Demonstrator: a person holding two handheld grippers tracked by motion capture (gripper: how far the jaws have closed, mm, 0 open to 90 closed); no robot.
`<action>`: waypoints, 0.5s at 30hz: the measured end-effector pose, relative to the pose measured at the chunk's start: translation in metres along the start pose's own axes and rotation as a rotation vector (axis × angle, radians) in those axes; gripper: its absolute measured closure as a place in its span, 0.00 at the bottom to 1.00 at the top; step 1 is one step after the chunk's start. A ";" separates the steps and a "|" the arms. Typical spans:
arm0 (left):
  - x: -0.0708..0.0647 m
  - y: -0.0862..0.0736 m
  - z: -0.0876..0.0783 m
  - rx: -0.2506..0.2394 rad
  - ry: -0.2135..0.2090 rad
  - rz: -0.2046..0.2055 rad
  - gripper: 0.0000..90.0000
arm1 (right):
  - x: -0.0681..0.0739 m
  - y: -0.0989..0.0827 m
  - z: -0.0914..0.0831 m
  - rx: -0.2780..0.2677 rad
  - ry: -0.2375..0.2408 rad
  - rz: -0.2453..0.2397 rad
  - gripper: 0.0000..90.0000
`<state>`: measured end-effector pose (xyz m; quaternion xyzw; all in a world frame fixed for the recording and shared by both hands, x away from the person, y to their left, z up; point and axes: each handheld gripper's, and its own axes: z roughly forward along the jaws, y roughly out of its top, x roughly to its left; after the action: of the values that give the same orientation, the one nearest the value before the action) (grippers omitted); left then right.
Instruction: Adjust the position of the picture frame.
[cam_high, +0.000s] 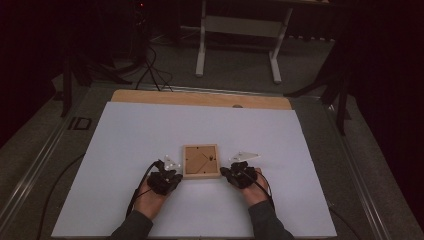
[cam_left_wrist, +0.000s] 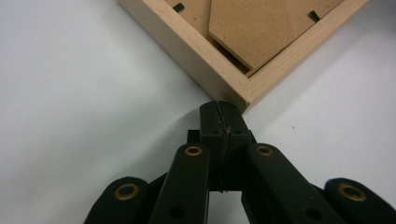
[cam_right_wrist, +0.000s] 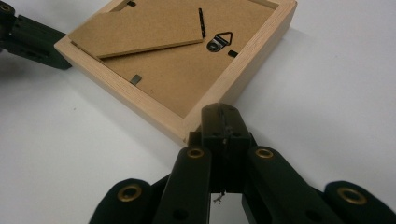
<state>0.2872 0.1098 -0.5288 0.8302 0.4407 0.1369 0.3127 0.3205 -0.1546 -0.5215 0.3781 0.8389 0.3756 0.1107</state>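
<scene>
Picture frame (cam_high: 200, 161), light wood, lies back-side up near the middle of the white board (cam_high: 125, 150) that covers the table, close to the person's edge. Its brown backing panel (cam_right_wrist: 187, 70) sits in the recess with the fold-out stand (cam_right_wrist: 140, 32) lying flat on it, slightly raised along one edge; a metal hanger (cam_right_wrist: 221, 41) and small black retaining tabs (cam_right_wrist: 135, 79) show at the rim, and the tabs look seated over the backing. Judging by that, nothing has been opened or taken out yet: the back is in place. Left gripper (cam_left_wrist: 219, 112) has its jaws pressed together on nothing, tips right at the frame's near-left corner, seemingly touching it. Right gripper (cam_right_wrist: 219, 114) likewise has jaws pinched together and empty, tips against the near-right corner. Both seem to brace or square up the frame from its two near corners. Left to do, likely: turn the tabs, lift the stand or backing.
</scene>
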 end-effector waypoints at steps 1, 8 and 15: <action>0.001 0.001 0.001 -0.002 0.004 0.002 1.00 | 0.000 0.000 0.001 -0.002 0.001 0.004 1.00; 0.005 0.003 0.003 -0.014 0.017 -0.011 0.99 | 0.001 0.001 0.002 -0.007 0.002 0.003 1.00; 0.009 0.002 0.003 -0.028 0.043 0.005 0.89 | -0.002 0.000 0.001 -0.017 -0.015 -0.018 0.93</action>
<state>0.2947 0.1149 -0.5303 0.8238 0.4433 0.1614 0.3143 0.3222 -0.1551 -0.5224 0.3726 0.8381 0.3788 0.1235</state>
